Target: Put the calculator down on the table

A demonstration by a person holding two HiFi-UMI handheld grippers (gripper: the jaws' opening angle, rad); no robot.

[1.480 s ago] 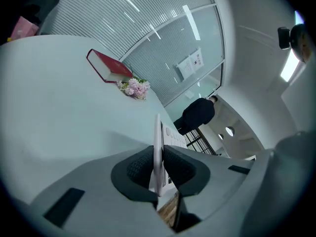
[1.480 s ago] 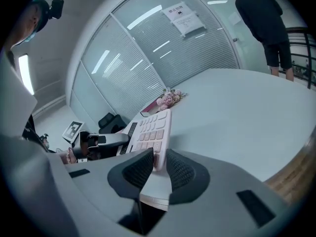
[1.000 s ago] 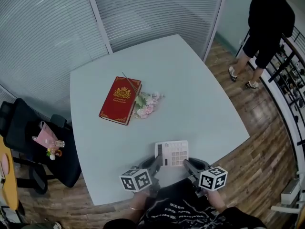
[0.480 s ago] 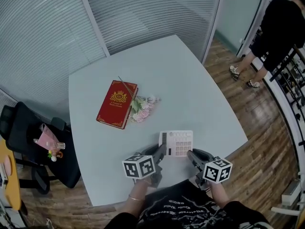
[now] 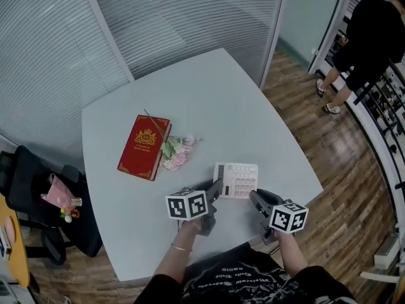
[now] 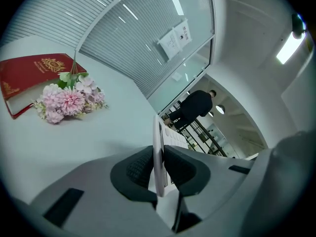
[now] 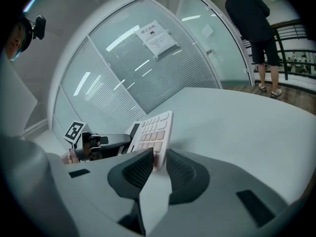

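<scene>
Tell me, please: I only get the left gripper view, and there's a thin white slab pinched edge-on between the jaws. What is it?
Observer: A calculator; the right gripper view shows its rows of keys.
Operator: Is anything else holding it?
Observer: Yes. The right gripper is shut on its opposite edge.
Operator: Whereabouts is it over the table?
Observer: In the head view it is over the near part of the white table, close to the person and to the right of the pink flowers. I cannot tell whether it touches the surface.
</scene>
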